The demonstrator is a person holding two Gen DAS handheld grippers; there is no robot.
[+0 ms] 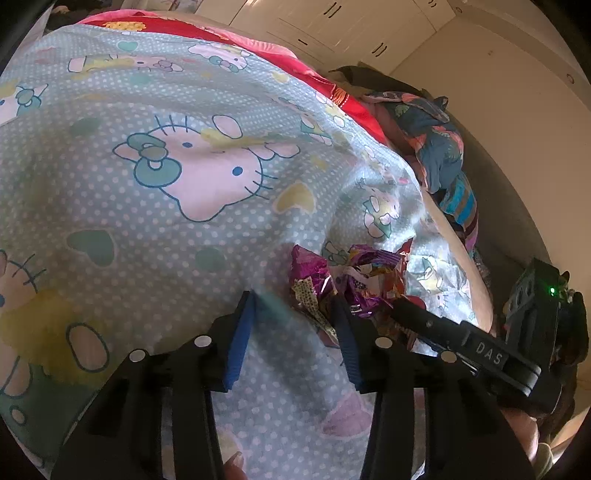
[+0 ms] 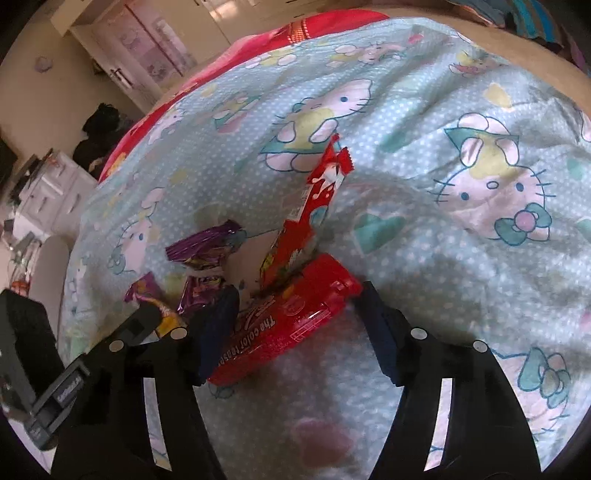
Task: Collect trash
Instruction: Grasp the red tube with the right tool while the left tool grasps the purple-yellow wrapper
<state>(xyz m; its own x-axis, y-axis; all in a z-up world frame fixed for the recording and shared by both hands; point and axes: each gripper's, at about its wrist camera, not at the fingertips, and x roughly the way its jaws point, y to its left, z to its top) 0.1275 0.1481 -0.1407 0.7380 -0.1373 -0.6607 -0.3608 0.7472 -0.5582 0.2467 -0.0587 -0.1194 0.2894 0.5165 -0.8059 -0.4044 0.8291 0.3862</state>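
Observation:
A heap of crumpled purple and red snack wrappers (image 1: 369,280) lies on the pale blue cat-print bedsheet (image 1: 166,240). My left gripper (image 1: 293,299) stands open on the sheet just left of the heap. A patterned wrapper strip (image 1: 314,310) lies against its right finger, and bare sheet shows between the pads. In the right wrist view a flat red packet (image 2: 288,321) lies between the fingers of my right gripper (image 2: 297,290), against the left pad, with a gap at the right pad. A long red wrapper (image 2: 317,206) sticks up behind it, and purple wrappers (image 2: 207,243) lie to the left.
A red blanket (image 1: 332,88) edges the sheet at the back. A pile of dark patterned clothes (image 1: 436,147) lies along the bed's right side. White wardrobe doors (image 1: 332,26) stand beyond. A white dresser (image 2: 55,184) shows at the left of the right wrist view.

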